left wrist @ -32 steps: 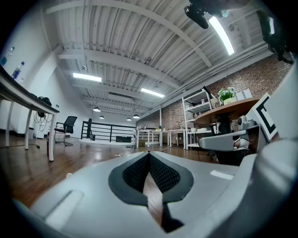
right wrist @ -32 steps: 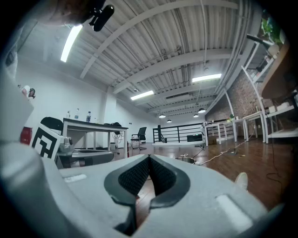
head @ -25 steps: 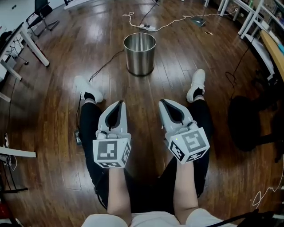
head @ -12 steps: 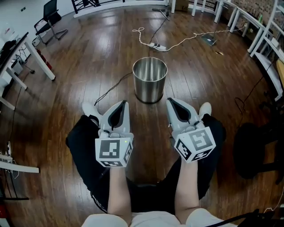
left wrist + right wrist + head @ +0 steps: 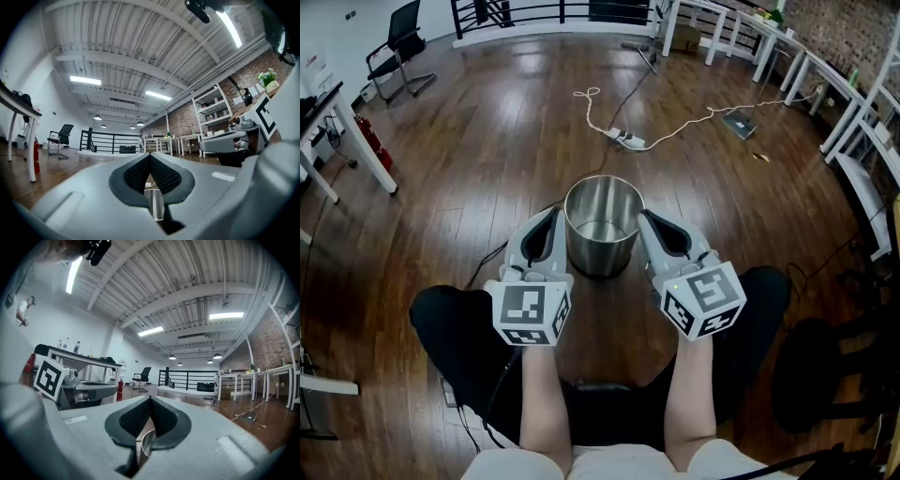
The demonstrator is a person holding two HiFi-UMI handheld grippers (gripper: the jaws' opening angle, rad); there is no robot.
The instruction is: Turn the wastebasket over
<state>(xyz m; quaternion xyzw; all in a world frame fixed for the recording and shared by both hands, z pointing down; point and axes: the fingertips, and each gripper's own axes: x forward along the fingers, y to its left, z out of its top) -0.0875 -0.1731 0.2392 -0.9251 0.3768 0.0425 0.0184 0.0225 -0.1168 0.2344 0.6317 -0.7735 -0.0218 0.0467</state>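
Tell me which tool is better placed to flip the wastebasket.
Neither clearly: the left tool and right tool, both shut, flank the upright wastebasket evenly, so using both together looks best.

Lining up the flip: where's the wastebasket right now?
Head view, centre: the wastebasket stands upright on the wood floor, between the left hand-held gripper and right hand-held gripper.

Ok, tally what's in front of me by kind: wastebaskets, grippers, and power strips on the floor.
Steel wastebasket: 1
Grippers: 2, the left gripper and the right gripper
Power strip: 1
Total: 4
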